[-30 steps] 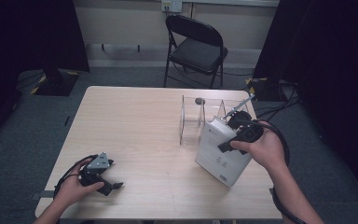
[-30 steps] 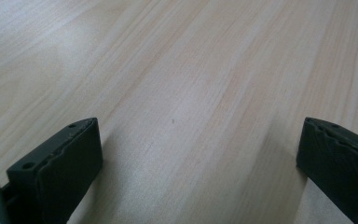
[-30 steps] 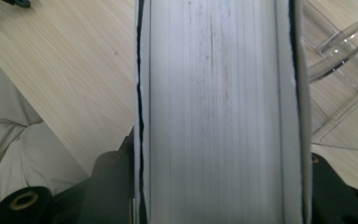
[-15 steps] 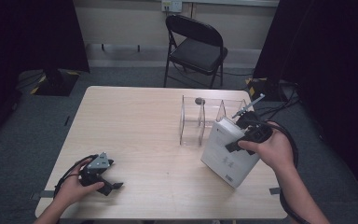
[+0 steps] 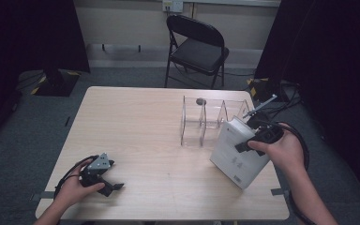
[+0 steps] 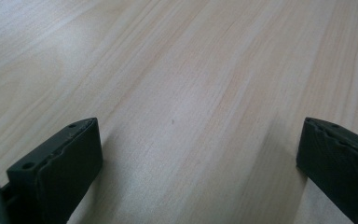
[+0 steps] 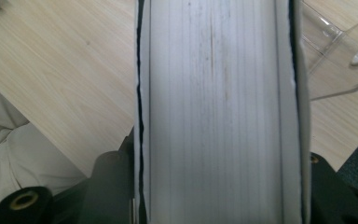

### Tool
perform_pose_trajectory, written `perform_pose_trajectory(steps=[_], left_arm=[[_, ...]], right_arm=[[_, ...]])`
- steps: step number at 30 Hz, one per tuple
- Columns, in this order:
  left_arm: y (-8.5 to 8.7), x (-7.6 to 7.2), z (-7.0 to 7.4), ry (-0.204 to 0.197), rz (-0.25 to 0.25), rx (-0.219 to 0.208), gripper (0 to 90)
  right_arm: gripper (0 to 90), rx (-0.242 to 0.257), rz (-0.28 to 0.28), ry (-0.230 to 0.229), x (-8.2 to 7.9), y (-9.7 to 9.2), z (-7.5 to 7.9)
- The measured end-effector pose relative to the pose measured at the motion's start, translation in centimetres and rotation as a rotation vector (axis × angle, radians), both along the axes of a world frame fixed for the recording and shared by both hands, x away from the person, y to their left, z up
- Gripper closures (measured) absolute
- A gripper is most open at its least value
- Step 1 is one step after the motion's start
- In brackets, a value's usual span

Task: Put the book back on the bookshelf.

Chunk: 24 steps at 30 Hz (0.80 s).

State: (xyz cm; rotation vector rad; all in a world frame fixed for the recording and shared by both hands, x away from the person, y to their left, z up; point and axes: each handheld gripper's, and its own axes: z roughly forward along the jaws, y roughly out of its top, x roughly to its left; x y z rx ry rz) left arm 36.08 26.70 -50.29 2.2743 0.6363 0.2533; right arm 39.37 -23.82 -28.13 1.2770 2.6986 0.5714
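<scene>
The clear acrylic rack point(image 5: 211, 119), standing on the right half of the wooden table point(image 5: 145, 126), is serving as the reference for all positions below.

Left gripper point(image 5: 115, 187): a hand point(image 5: 75, 187) is holding it low over the near-left corner of the table, well apart from the rack and on the person's side of it. In the left gripper view point(image 6: 200, 154) the two black jaws are standing wide apart with bare wood grain between them; nothing is being gripped, and the fingers are released.

Book point(image 5: 239, 152): a thick white book is sitting just beside the rack, on its near-right side, tilted, with its lower corner toward the table's front-right edge. Whether that corner is resting on the table cannot be determined. A small print block is showing on its cover.

Right gripper point(image 5: 255, 123): a hand point(image 5: 281, 150) is holding it at the top edge of the book, to the right of the rack. In the right gripper view point(image 7: 219, 186) the jaws are pressing against both covers, with the page block point(image 7: 214, 93) running up between them; the fingers are clenched on the book. A clear wall of the rack point(image 7: 340, 51) is showing just beyond the book's right cover.

A black folding chair point(image 5: 199, 44) is standing on the floor beyond the table, far behind the rack.
</scene>
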Motion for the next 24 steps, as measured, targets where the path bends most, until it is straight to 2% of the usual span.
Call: perform_pose_trajectory(steps=[5, 15, 16, 24], left_arm=[[0.0, 0.0, 0.0, -0.002, 0.003, 0.003, 0.0], [0.0, 0.0, 0.0, 0.001, -0.003, -0.001, 0.0], [0.0, 0.0, 0.0, 0.001, -0.003, 0.0, 0.0], [0.0, 0.0, 0.0, 0.001, -0.003, -0.001, 0.0]], right_arm=[[52.4, -0.012, -0.019, -0.01, 0.1, -0.6, 0.2], [52.4, -0.018, -0.061, 0.009, 0.4, -1.6, 0.2], [52.4, -0.014, -0.066, -0.002, 0.4, -1.7, 0.1], [52.4, -0.02, -0.086, 0.005, 0.8, -2.2, 0.2]])
